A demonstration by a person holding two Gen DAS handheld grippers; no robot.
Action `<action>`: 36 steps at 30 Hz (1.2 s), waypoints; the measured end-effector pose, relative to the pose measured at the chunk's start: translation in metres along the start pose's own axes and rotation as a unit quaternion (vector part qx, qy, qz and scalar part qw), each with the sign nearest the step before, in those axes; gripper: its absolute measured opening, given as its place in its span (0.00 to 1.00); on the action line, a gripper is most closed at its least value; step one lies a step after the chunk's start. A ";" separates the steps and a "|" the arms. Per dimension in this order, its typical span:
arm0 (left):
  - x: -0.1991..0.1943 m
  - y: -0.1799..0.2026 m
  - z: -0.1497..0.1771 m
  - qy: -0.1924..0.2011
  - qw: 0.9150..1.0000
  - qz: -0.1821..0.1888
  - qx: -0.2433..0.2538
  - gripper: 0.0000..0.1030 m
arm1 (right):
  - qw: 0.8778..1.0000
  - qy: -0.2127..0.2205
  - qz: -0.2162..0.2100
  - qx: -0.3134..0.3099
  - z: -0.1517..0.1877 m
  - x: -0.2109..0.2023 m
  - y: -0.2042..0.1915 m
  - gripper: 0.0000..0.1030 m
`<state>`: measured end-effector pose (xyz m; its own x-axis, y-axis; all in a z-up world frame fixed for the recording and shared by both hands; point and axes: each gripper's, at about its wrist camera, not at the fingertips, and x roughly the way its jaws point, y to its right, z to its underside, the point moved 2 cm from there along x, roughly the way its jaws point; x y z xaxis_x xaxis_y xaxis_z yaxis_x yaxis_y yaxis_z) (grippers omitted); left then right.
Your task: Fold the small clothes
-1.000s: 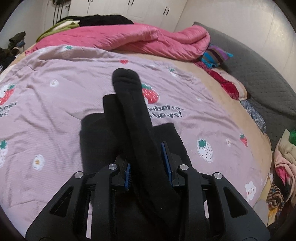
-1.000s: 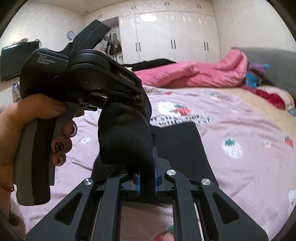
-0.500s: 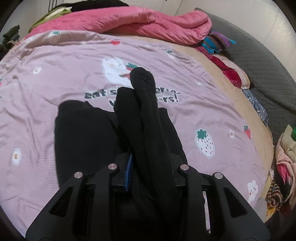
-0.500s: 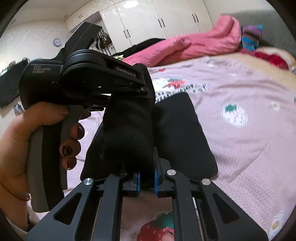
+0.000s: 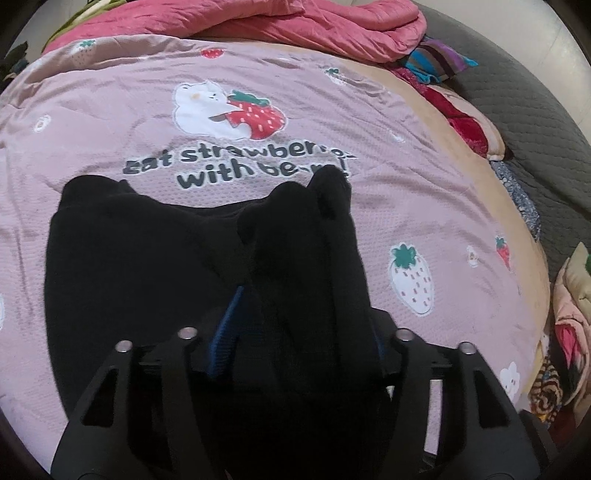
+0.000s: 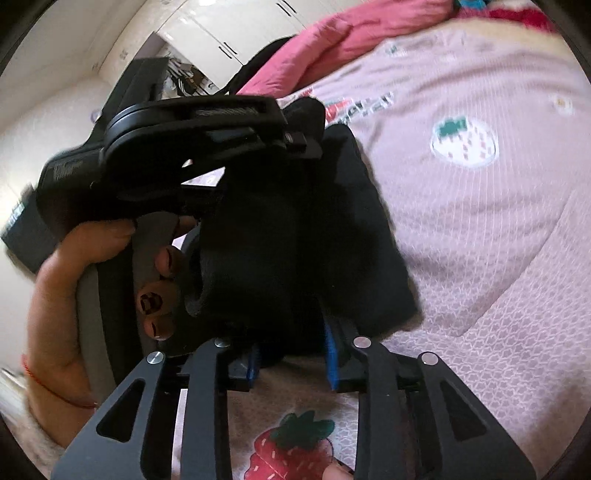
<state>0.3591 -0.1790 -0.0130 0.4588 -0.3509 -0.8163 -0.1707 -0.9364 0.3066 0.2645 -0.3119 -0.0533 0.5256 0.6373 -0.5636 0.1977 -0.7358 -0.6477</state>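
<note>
Most of both views is filled by a bed (image 5: 424,192) under a lilac cover printed with strawberries, a white bear and dark lettering. Along its far edge lies a bunched pink quilt (image 5: 295,22), with striped and red fabrics beside it and a grey quilted surface (image 5: 535,122) to the right. White wardrobe doors (image 6: 221,33) stand behind the bed in the right wrist view.

On the cover lies a flat black garment (image 5: 129,258). Over its right part a narrower black piece (image 5: 314,236) runs from near the lettering back between the fingers of the left tool (image 5: 303,332), whose jaws are opening; one blue pad (image 5: 225,328) stands clear of the fabric.

A hand (image 6: 74,295) with dark-painted nails grips the left tool's handle, seen in the right wrist view. The right tool (image 6: 291,354) is also opening, with black fabric between its blue pads; whether they still press it cannot be told.
</note>
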 end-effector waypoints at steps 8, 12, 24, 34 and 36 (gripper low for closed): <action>-0.031 -0.018 0.000 0.041 0.998 0.041 -0.040 0.71 | 0.999 -0.016 -0.031 -0.004 -0.002 -0.006 0.002 0.42; -0.066 -0.047 0.016 0.087 0.995 0.012 -0.043 0.74 | 0.999 -0.008 -0.050 -0.012 -0.018 -0.014 -0.002 0.67; -0.082 -0.085 0.067 0.093 0.994 -0.050 -0.020 0.75 | 0.997 -0.008 -0.062 0.043 -0.046 0.008 0.015 0.23; -0.077 -0.081 0.084 0.093 0.995 -0.037 -0.011 0.78 | 0.997 0.031 0.051 -0.057 -0.063 0.014 0.003 0.15; -0.077 -0.080 0.087 0.093 0.995 -0.037 -0.006 0.78 | 0.998 0.028 0.044 -0.033 -0.062 0.014 0.013 0.16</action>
<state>0.2614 -0.0774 -0.0167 0.6228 -0.2735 -0.7330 -0.1205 -0.9592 0.2556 0.3260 -0.3269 -0.0376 0.5884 0.5570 -0.5861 0.2019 -0.8032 -0.5605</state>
